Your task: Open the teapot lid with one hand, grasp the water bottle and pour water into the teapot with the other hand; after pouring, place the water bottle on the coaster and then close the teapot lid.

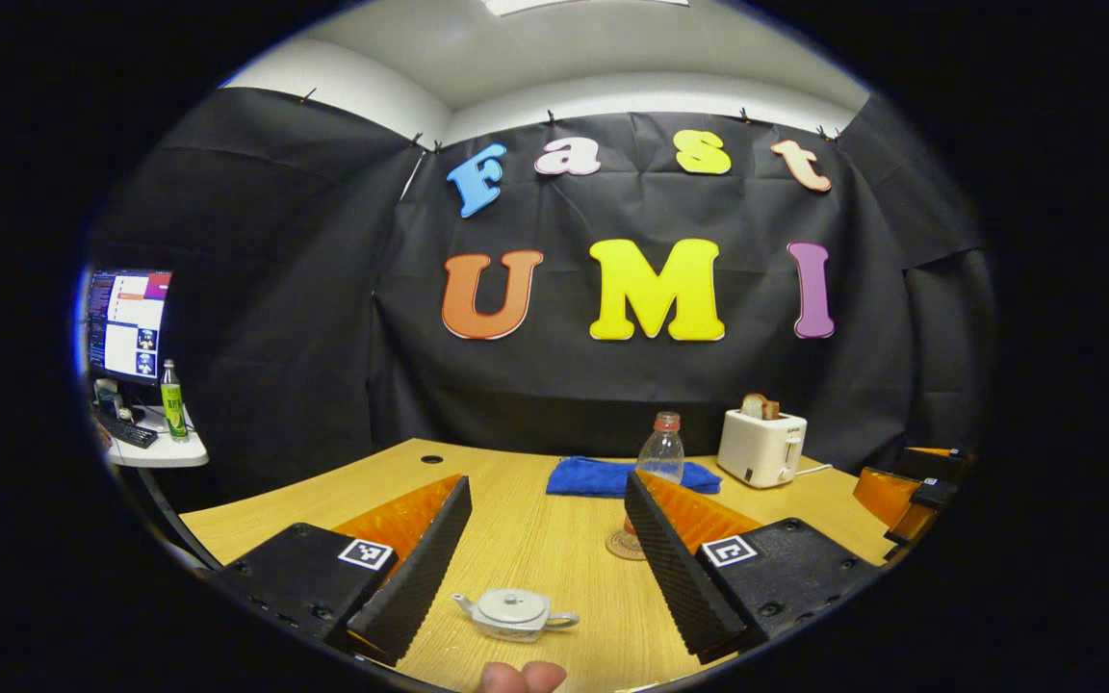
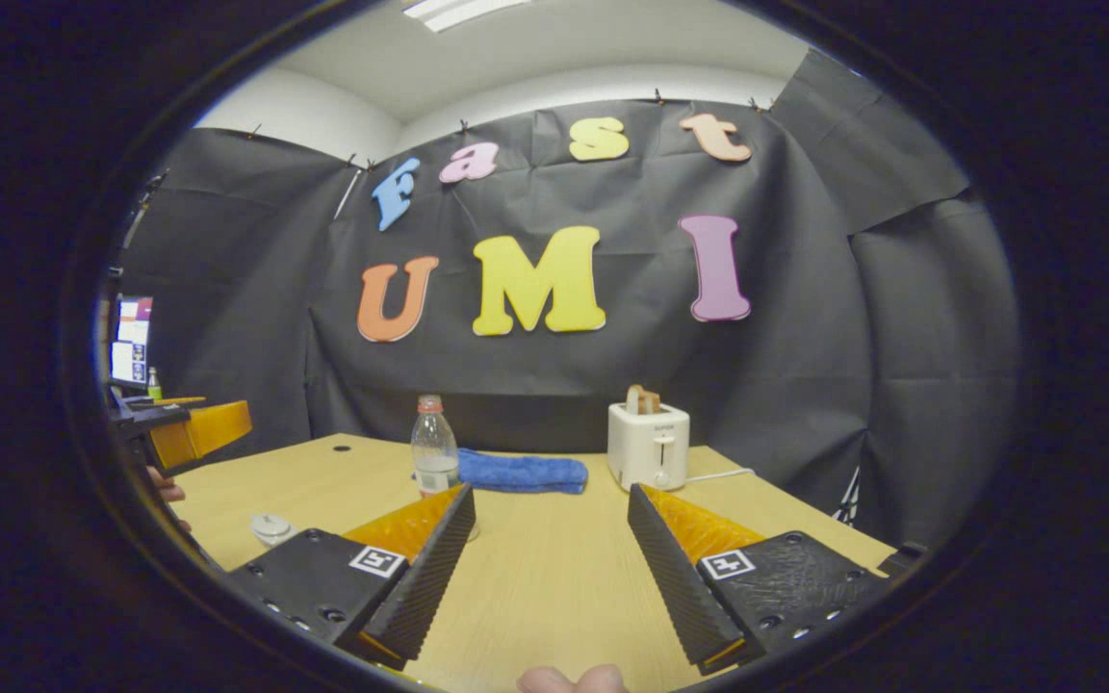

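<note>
Item: teapot (image 1: 513, 613), lid on, low on the bench (image 1: 535, 539) between our left tongs (image 1: 545, 563), spread wide, empty. Item: water bottle (image 1: 660, 452), upright on the coaster (image 1: 626, 546), untouched. Right tongs (image 2: 547, 568) wide, empty. We judge nothing done yet; lid lifting, pouring, closing remain.

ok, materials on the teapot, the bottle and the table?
Teapot: looks like glazed ceramic, pale grey with a soft sheen, lid on. Water bottle: clear plastic, see-through wall, red cap. Table: light wood-grain top, matte, probably laminate.
</note>
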Motion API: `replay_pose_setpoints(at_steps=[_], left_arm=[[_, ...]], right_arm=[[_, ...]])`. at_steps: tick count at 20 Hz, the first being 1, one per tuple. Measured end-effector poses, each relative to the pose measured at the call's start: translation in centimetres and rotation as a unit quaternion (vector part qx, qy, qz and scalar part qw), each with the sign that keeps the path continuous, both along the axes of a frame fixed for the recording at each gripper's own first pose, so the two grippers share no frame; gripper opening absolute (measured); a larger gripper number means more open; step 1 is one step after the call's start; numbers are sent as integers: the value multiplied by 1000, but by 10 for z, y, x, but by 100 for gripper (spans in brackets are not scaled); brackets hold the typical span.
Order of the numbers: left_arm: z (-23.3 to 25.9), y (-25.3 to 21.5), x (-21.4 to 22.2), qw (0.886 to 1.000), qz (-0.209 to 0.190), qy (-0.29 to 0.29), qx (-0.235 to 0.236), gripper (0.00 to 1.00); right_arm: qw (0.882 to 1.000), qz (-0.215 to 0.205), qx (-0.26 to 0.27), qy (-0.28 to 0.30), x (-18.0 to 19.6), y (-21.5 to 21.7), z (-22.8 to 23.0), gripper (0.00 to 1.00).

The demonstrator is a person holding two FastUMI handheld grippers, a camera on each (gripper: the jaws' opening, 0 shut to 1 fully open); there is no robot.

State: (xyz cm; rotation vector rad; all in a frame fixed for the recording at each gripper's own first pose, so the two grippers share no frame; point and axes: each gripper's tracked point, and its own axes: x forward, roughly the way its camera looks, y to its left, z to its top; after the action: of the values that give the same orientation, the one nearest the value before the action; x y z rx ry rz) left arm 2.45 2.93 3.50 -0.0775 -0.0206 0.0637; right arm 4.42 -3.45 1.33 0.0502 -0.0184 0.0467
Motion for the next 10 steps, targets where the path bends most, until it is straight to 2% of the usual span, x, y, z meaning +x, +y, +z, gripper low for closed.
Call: replay_pose_setpoints(at_steps=[1, 5, 10], left_arm=[[6, -8, -4, 1000, -5, -9, -1, 100], [15, -28, -20, 999, -31, -19, 8, 100], [17, -32, -25, 999, -40, -18, 15, 100]], right_arm=[[1000, -4, 0, -10, -4, 1, 7, 94], [999, -12, -23, -33, -19, 5, 20, 97], [999, -25, -26, -20, -25, 10, 12, 95]])
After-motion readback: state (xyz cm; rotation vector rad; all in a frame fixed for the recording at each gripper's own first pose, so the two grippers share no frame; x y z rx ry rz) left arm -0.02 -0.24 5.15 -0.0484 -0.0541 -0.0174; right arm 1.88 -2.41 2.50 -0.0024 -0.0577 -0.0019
